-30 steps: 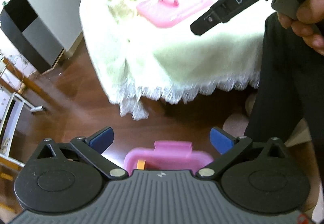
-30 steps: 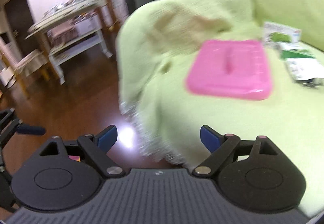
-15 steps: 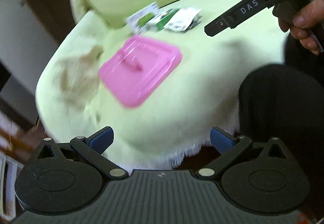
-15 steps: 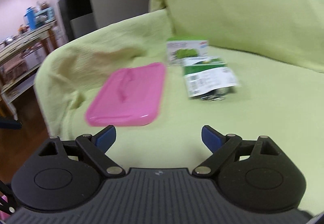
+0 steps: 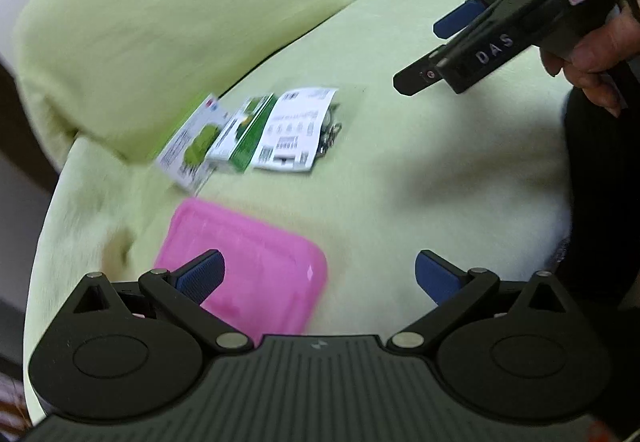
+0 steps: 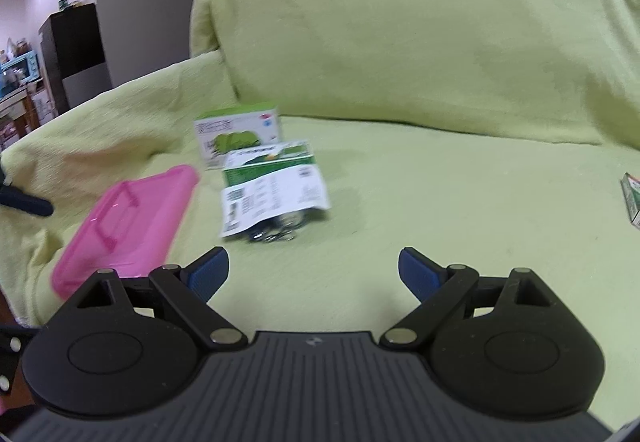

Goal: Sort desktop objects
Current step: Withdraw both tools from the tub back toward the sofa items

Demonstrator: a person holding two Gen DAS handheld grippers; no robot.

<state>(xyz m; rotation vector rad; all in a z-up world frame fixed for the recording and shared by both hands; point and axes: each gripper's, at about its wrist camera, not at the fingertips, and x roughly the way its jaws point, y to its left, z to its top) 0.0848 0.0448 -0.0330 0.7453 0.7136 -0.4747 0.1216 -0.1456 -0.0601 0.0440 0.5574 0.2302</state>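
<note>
On the green-covered sofa seat (image 6: 440,202) the packets (image 6: 272,186) lie just beside the pink lid (image 6: 128,218), and with both our left claw (image 5: 318,278) and right claw (image 6: 314,272) wide and empty we should come in low — squarely over one packet — before closing.

Soft, even indoor light; no hard glare. Left wrist view: heavy motion blur on the packets (image 5: 256,134) and pink lid (image 5: 256,266), text smeared; a small highlight on the lid's near corner. A broad soft shadow falls on the green cover (image 5: 420,170) below the right gripper (image 5: 440,46). Right wrist view: milder blur, packets (image 6: 272,178) still unreadable, lid (image 6: 128,226) smeared. Fisheye bends the edges; corners go dark. Both gripper bodies in the foreground stay sharp.
</note>
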